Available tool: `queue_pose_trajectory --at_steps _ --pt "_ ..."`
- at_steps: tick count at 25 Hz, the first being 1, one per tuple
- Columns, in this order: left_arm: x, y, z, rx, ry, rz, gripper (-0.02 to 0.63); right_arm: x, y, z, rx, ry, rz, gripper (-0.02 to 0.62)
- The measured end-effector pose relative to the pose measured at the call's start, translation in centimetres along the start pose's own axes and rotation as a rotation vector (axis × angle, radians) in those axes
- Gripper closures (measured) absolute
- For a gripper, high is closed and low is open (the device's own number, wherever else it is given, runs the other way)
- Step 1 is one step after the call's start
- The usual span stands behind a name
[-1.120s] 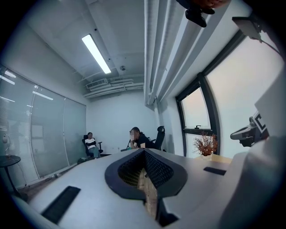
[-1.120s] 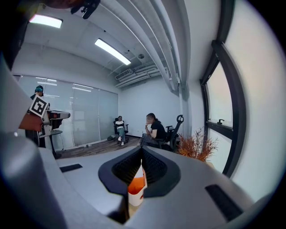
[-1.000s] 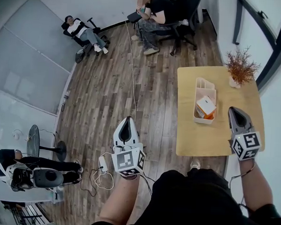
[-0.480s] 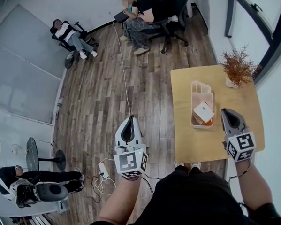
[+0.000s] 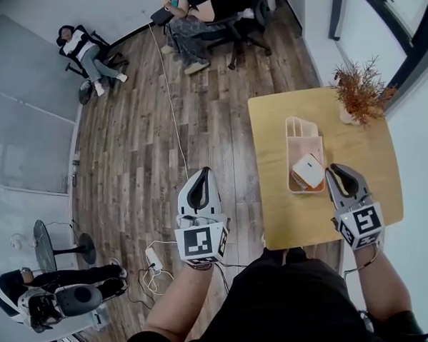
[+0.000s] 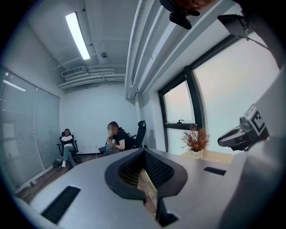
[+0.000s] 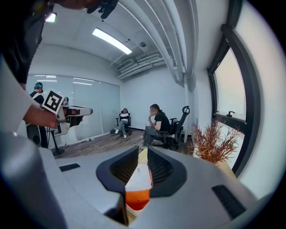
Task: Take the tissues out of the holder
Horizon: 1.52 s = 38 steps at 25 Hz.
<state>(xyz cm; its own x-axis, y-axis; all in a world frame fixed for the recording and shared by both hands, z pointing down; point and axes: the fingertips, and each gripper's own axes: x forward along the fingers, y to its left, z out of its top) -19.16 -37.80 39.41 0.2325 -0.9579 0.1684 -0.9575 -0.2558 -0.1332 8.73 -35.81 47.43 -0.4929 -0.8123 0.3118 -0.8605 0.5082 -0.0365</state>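
- Head view: the right gripper (image 5: 333, 174) is now sitting closer in than a second ago, its tips just beside the holder (image 5: 302, 125) on the table (image 5: 305, 214); the tissue pack (image 5: 308, 169) is lying tilted inside. The left gripper (image 5: 201, 179) is still hanging over the floor (image 5: 143, 149), forearm pointing forward.
- Left gripper view: the left gripper (image 6: 144, 176) is showing its jaws slightly parted, gripping nothing.
- Right gripper view: the right gripper (image 7: 138, 159) is holding its jaws slightly parted, the tissue pack (image 7: 136, 197) showing in the gap.
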Motion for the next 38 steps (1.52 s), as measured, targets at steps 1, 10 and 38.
queue_pose_trajectory --at_steps 1,10,38 --pt "0.3 -0.3 -0.4 0.001 0.005 -0.01 0.601 0.2 0.0 -0.4 -0.007 0.005 0.004 0.54" --pt "3.0 -1.0 -2.2 0.001 0.03 -0.069 0.601 2.8 1.2 -3.2 0.024 0.058 0.069 0.279" --pt "5.6 -2.7 -10.1 -0.011 0.16 -0.088 0.601 7.5 1.6 -10.7 -0.051 0.23 0.151 0.187"
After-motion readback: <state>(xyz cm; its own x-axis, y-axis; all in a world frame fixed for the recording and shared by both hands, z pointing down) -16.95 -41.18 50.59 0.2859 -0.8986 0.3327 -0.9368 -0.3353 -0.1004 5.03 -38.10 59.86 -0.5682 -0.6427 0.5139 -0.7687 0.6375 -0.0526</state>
